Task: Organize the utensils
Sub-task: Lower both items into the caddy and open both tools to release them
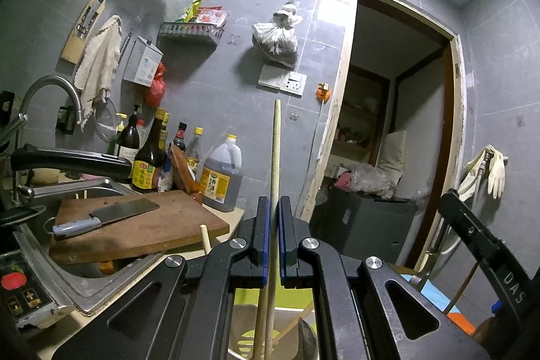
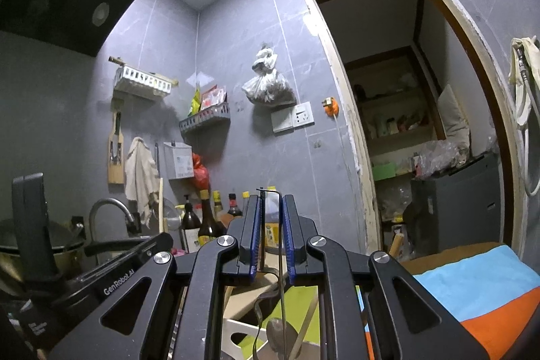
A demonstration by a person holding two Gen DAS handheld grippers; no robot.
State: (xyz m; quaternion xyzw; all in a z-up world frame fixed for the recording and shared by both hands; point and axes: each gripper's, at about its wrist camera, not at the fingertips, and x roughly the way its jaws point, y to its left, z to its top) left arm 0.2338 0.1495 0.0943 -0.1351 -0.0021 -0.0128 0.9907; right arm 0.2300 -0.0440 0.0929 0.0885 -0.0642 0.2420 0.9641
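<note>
Left gripper (image 1: 273, 218) pinches a wooden stick (image 1: 275, 157) upright at frame centre; right gripper (image 2: 271, 225) nips a thin metal handle (image 2: 280, 255) — both slender, liable to pivot or slip into the basket (image 2: 236, 329) below.

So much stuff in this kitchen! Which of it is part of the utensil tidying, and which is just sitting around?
Part of the job:
- left gripper, shut on a wooden stick
- right gripper, closed on a thin metal utensil handle
- spoon below it

Just lying about:
- cleaver on the cutting board
- sauce bottles
- hanging towel
- rubber gloves
</note>
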